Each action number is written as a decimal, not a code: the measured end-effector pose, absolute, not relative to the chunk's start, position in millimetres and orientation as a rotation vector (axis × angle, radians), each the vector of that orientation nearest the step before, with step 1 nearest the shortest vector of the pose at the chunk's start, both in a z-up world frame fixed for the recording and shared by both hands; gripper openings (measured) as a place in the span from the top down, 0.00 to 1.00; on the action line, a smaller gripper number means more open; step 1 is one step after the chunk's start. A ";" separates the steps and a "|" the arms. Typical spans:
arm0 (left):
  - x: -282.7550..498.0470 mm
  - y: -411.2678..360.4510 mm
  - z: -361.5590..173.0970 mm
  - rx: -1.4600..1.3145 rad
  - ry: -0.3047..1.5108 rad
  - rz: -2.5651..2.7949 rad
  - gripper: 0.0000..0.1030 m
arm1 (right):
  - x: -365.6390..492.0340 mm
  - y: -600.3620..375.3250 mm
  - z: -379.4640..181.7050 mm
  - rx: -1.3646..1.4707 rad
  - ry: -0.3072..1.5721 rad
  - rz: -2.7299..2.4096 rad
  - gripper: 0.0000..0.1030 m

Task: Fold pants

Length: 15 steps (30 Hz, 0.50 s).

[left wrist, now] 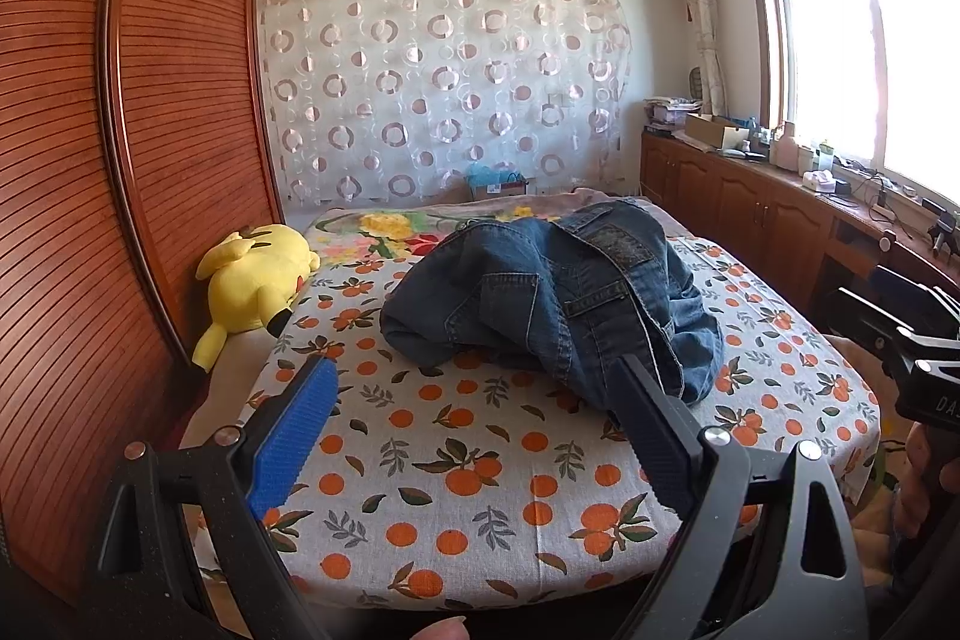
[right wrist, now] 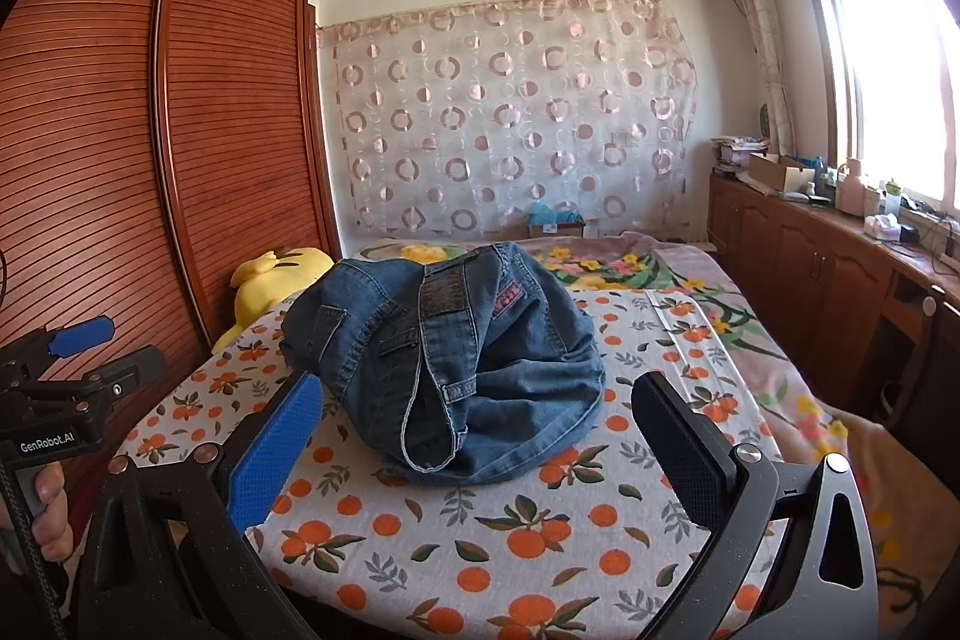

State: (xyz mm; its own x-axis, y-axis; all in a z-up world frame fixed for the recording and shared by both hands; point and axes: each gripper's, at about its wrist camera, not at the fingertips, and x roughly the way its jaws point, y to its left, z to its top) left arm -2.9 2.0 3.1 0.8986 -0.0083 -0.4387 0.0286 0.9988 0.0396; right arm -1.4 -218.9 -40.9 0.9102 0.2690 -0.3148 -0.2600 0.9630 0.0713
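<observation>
Bed [right wrist: 540, 550], jeans [right wrist: 456, 370] heaped — beyond spread claws [right wrist: 480, 430]

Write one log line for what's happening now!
jeans: crumpled on bed, unfolded | left hand-held gripper: open, empty | right hand-held gripper: open, empty

Both tongs [left wrist: 474, 412] [right wrist: 480, 430] have black frames with silver screws, one ribbed blue pad [right wrist: 276, 451], one black pad [right wrist: 681, 451].

Matt denim pants [right wrist: 444, 358], slatted wood wardrobe [right wrist: 150, 130]
</observation>
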 end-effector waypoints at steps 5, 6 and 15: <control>-4.8 3.0 7.0 0.045 0.457 -0.021 0.11 | -1.2 -218.6 -40.6 0.028 0.329 0.272 0.00; -5.1 3.1 7.2 0.046 0.456 -0.020 0.11 | -1.2 -218.7 -40.6 0.028 0.329 0.273 0.00; -4.7 2.1 5.9 0.046 0.456 -0.020 0.11 | -1.4 -219.0 -40.8 0.030 0.330 0.274 0.00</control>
